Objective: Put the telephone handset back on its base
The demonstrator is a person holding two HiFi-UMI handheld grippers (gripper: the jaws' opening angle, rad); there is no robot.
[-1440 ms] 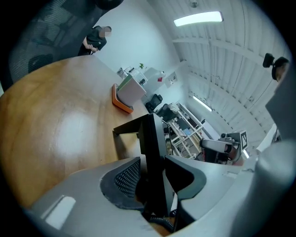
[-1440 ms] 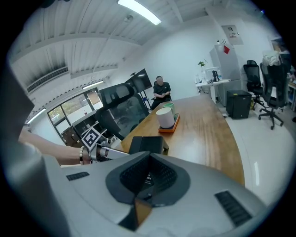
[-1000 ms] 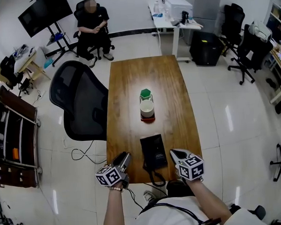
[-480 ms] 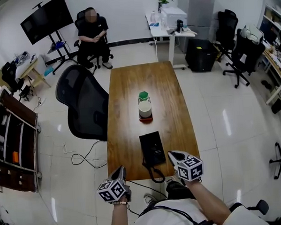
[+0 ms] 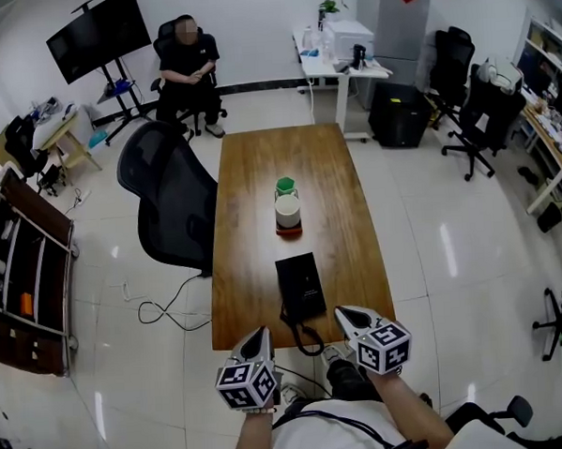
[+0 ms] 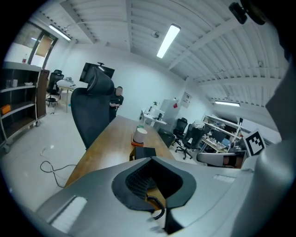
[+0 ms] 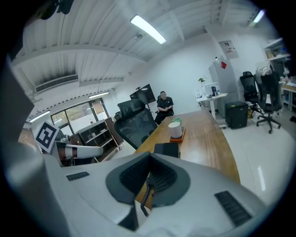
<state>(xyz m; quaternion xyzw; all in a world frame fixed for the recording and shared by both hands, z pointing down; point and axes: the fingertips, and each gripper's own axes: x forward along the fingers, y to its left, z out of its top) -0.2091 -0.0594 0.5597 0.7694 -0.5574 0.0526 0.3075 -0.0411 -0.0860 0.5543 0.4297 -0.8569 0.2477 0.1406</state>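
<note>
A black telephone (image 5: 300, 285) lies flat near the front end of the wooden table (image 5: 251, 183). I cannot tell its handset from its base. Its coiled cord (image 5: 302, 336) hangs in a loop over the table's front edge. My left gripper (image 5: 258, 334) is shut and empty, just short of that edge, left of the cord. My right gripper (image 5: 343, 312) is shut and empty at the edge, right of the cord. The left gripper view shows the telephone (image 6: 144, 152) beyond the shut jaws and the cord (image 6: 157, 210) below them. The right gripper view shows the same telephone (image 7: 166, 149).
A white cup with a green lid (image 5: 288, 207) stands on a red coaster mid-table. A black office chair (image 5: 172, 206) stands at the table's left side. A person (image 5: 188, 69) sits beyond the far end. A cable (image 5: 163, 305) lies on the floor at left.
My left gripper has closed and drawn back from the table's front left corner to just off its edge. The head view has backed away a little. The right gripper has barely moved.
</note>
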